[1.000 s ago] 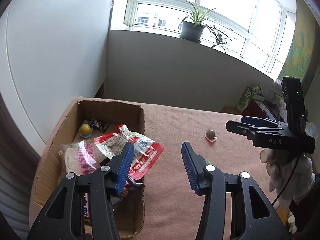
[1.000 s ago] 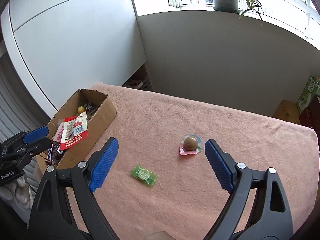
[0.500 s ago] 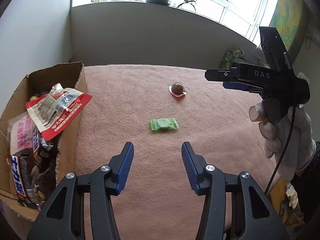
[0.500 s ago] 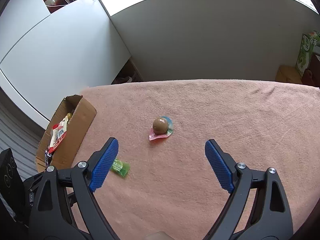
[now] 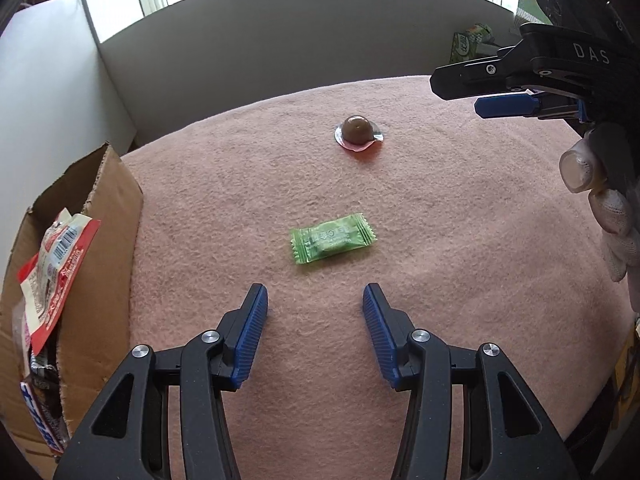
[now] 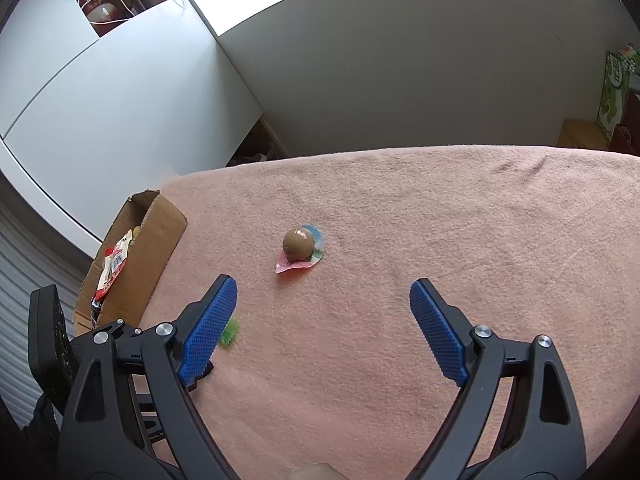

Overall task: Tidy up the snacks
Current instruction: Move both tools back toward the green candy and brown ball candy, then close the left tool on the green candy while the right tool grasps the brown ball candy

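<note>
The green candy wrapper lies flat on the pink cloth, its long axis running left to right and tilted slightly, the right crimped end a little farther away than the left. Beyond it, well apart, the brown jelly cup sits dome up on its round lid, a red tab pointing to the near side.

The left gripper points steeply down at the cloth just short of the candy; its blue pads stand about half apart with nothing between them. The right gripper is pitched down toward the jelly cup, jaws spread wide and empty, the cup lying beyond the gap.

The left wrist view shows the whole candy with its print, the cardboard box at the left edge stuffed with a red and white packet, and a gloved hand holding the right gripper at the far right. In the right wrist view only a green corner of the candy shows behind the left blue pad; the box sits far left on the table edge, and the left gripper's black body appears at the lower left.
</note>
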